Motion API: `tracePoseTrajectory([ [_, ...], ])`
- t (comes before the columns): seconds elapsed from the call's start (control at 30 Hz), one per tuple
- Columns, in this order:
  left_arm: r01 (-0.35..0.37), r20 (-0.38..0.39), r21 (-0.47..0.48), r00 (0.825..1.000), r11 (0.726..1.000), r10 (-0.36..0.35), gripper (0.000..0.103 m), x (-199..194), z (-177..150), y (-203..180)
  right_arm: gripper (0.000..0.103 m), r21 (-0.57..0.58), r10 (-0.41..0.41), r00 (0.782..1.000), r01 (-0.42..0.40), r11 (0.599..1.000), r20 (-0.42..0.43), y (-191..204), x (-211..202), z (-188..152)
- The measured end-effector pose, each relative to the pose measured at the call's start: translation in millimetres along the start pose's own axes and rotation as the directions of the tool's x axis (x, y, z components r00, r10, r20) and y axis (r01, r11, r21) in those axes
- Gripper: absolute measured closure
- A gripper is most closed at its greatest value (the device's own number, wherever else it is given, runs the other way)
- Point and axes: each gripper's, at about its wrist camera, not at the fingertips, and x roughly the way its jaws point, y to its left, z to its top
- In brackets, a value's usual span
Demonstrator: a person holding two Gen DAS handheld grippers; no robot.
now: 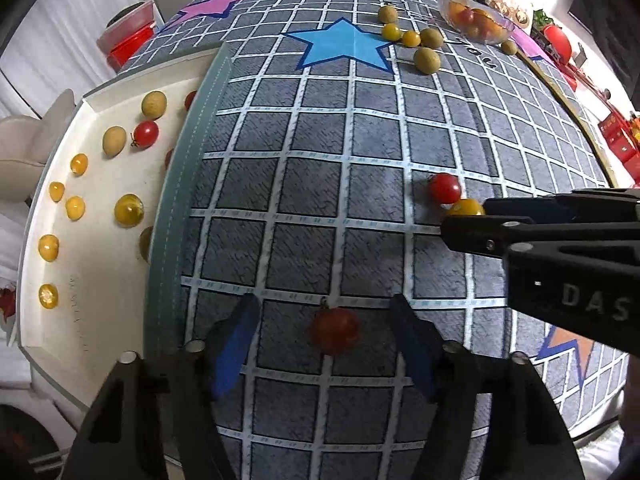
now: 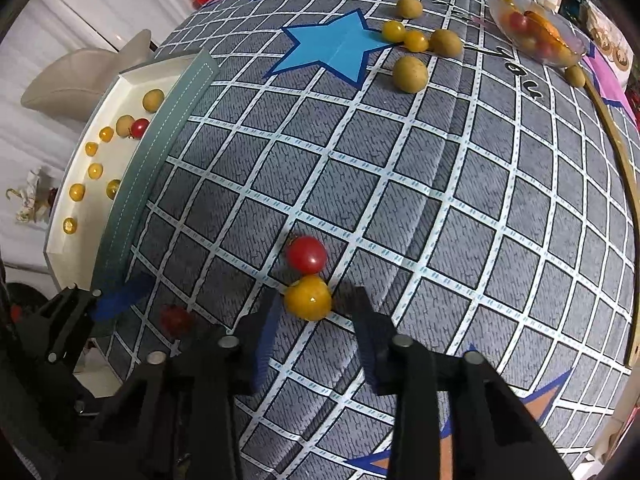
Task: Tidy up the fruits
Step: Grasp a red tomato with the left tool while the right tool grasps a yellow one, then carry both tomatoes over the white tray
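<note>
My left gripper [image 1: 326, 336] is open, its fingers on either side of a red cherry tomato [image 1: 335, 330] lying on the grid cloth. My right gripper [image 2: 310, 304] is open around a yellow cherry tomato [image 2: 308, 297], which touches a second red tomato [image 2: 306, 254] just beyond it. In the left wrist view the right gripper [image 1: 464, 220] comes in from the right at that same pair. A white tray [image 1: 100, 276] at the left holds several yellow tomatoes, longans and a red tomato [image 1: 145, 133].
Loose longans and yellow tomatoes [image 2: 408, 74] lie past the blue star [image 2: 332, 46]. A clear bowl [image 2: 536, 36] of mixed fruit stands at the back right. A wooden hoop edge [image 2: 624, 184] runs along the right side. Red containers sit beyond the table's far corner.
</note>
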Motion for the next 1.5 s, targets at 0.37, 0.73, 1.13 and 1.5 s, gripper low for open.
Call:
tracePoseTrajectory([
  [0.37, 0.120, -0.011, -0.067, 0.993, 0.990, -0.121, 0.081, -15, 3, 8, 0.078, 0.053, 0.033, 0.999, -0.033, 0.998, 0.007, -2, -7, -3],
  [0.73, 0.142, 0.038, -0.118, 0.990, 0.983, -0.138, 0.081, -42, 16, 43, 0.078, 0.068, 0.047, 0.998, -0.049, 0.996, 0.033, 3, -30, -5],
  [1.13, 0.051, 0.081, -0.230, 0.996, 0.972, -0.033, 0.081, -61, 10, 109, 0.078, -0.030, 0.099, 0.994, -0.098, 0.995, 0.044, 64, -33, 26],
  [1.5, -0.103, 0.025, -0.329, 0.993, 0.939, 0.118, 0.081, -35, 11, 176, 0.078, -0.138, 0.159, 0.987, -0.154, 0.978, 0.026, 133, -9, 78],
])
